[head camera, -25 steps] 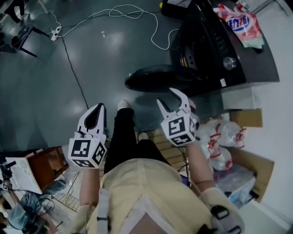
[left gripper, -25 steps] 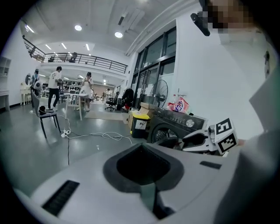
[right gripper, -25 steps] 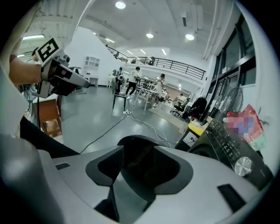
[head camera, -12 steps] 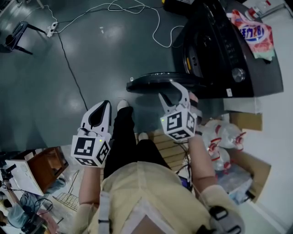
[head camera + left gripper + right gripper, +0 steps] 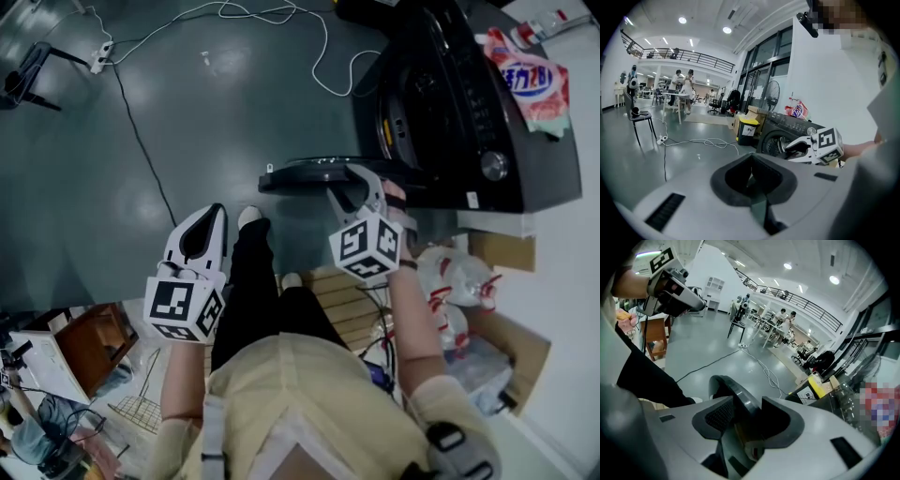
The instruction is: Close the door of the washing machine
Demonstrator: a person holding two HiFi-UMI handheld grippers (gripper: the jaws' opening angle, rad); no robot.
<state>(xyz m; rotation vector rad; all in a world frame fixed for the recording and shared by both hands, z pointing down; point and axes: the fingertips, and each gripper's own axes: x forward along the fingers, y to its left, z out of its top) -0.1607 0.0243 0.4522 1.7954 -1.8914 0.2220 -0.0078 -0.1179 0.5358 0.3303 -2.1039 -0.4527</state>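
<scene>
Door [image 5: 314, 174] of the washer [image 5: 450, 112] hanging open, rim straddled loosely by parted jaws of the right claw [image 5: 349, 183], left claw [image 5: 202, 230] closed, empty; could have skidded off that rim if shoved crookedly.

My left tongs [image 5: 208, 220] and right tongs [image 5: 352, 187] are white with black pads, and each carries a cube of black-and-white square markers. The washing machine [image 5: 450, 103] is glossy black with a silver knob [image 5: 494, 166]. Its door [image 5: 300, 175] is the same black, with a paler sheen along the rim. On top of the machine lies a pink-and-white bag [image 5: 532, 82] with blue print. The floor [image 5: 112, 169] before the machine is dull grey-green, crossed by a white cable [image 5: 323, 47]. My trousers [image 5: 253, 281] are black and my top [image 5: 300, 394] is pale yellow.
</scene>
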